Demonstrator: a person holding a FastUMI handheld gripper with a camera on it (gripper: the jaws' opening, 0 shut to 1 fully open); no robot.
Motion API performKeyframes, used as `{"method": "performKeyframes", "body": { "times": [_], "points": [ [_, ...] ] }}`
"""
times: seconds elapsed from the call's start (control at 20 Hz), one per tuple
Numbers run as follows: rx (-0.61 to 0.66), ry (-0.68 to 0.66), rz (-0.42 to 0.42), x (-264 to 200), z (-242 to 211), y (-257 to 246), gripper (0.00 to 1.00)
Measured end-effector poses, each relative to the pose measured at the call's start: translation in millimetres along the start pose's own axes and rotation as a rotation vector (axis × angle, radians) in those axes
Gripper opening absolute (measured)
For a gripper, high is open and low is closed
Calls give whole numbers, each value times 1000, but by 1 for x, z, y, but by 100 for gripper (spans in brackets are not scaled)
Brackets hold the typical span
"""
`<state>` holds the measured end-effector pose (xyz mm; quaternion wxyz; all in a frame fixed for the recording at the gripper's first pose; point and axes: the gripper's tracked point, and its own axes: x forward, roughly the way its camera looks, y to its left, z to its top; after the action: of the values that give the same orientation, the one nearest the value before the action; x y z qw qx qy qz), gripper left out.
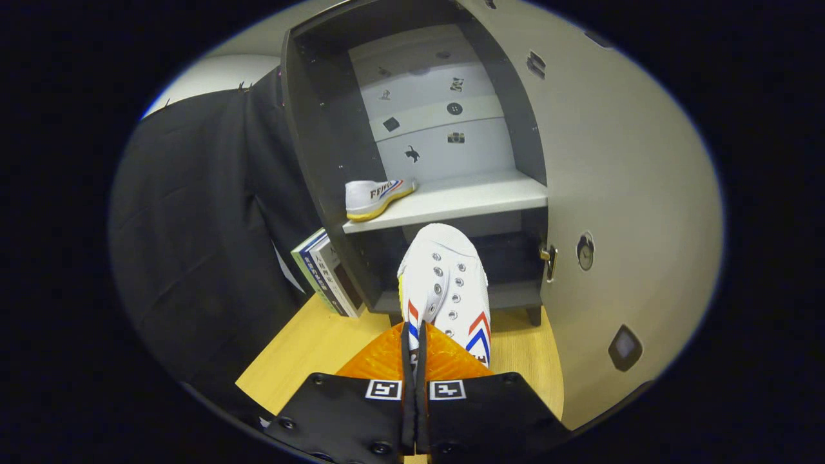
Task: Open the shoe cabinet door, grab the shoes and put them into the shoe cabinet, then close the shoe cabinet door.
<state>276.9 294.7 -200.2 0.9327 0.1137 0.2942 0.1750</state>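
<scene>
The fingers [414, 361] are clenched together on the heel end of a white shoe [446, 283], both of them pressing on its rim, and the shoe juts straight ahead of them, toe pointing at the cabinet. Red and blue chevron stripes show on both of its sides, with rows of metal eyelets running up toward the toe.

Straight ahead stands the shoe cabinet [322, 161] — dark-walled, pale inside — and its door [619, 193] is swung wide open to the right, inner face toward us. A latch piece [548, 258] sits on the door's near edge, just right of the held shoe's toe. The toe hangs in front of the lower compartment, just under the front edge of the middle shelf [464, 196].

On that shelf, at the left end, the second shoe [376, 195] already lies on its side, sole edge yellow, toe pointing right, with stripes and lettering on its flank. The rest of the shelf to its right is bare. Small dark stickers dot the pale back panel [432, 122] above.

Left of the cabinet, some books [325, 274] lean against its outer wall, standing on the wooden table [309, 361]. Further left hangs the black cloth [193, 225] of the booth wall.
</scene>
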Motion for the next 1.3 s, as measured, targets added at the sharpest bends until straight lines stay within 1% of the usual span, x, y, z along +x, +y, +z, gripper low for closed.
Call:
{"method": "performKeyframes", "body": {
  "times": [0.4, 0.55, 0.75, 1.05, 1.3],
  "points": [
    [-8, -124, 1, 34, 88, 9, 2],
    [1, -168, -16, 52, 122, 7, 1],
    [28, -209, -32, 75, 156, 3, 1],
    [-5, -220, -75, 124, 188, -6, 1],
    [-45, -211, -110, 159, 200, -19, 1]
  ]
}}
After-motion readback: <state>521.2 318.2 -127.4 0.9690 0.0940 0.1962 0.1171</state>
